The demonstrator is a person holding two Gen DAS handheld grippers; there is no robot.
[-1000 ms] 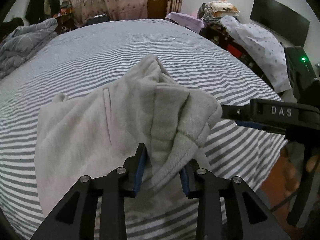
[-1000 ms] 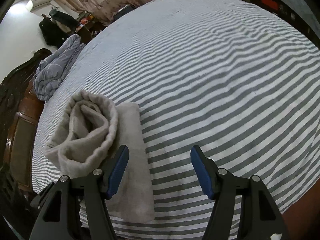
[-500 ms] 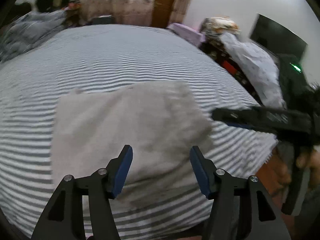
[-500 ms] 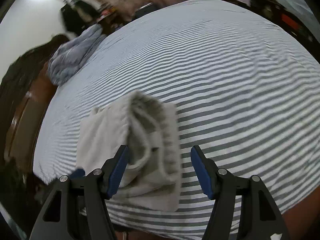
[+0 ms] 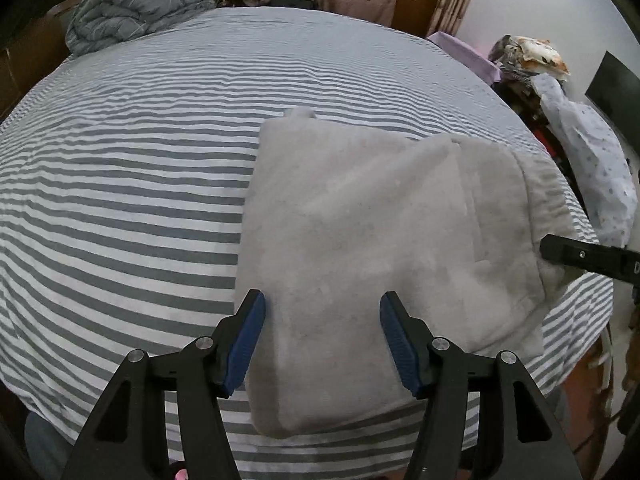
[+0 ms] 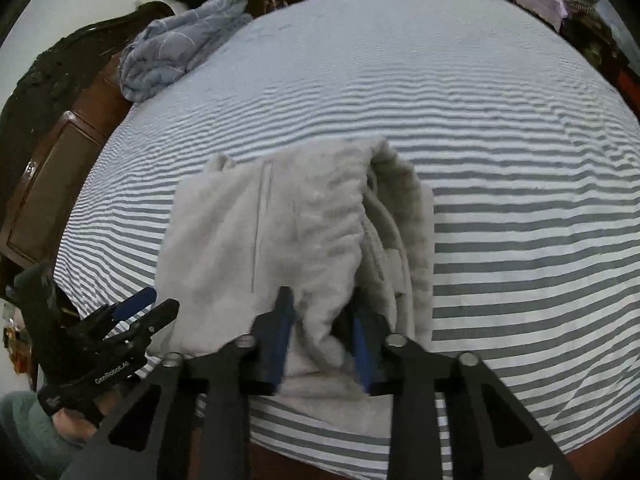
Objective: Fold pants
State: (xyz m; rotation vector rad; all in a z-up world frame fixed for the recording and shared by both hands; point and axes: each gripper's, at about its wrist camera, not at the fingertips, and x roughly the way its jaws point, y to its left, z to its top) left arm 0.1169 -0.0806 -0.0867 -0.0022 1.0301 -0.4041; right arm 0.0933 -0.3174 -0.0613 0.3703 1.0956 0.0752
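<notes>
Right wrist view: the right claw (image 6: 320, 336), its jaws just closing, is clenched on a near fold of the pale grey fleece pants (image 6: 296, 240), folded on the striped bed (image 6: 500, 128). The released left claw (image 5: 322, 338) is held above the pants' left end.

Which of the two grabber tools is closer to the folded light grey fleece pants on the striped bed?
Right. The right gripper has just closed, pinching the light grey fleece pants at their near edge; the left gripper hovers open above them.
</notes>
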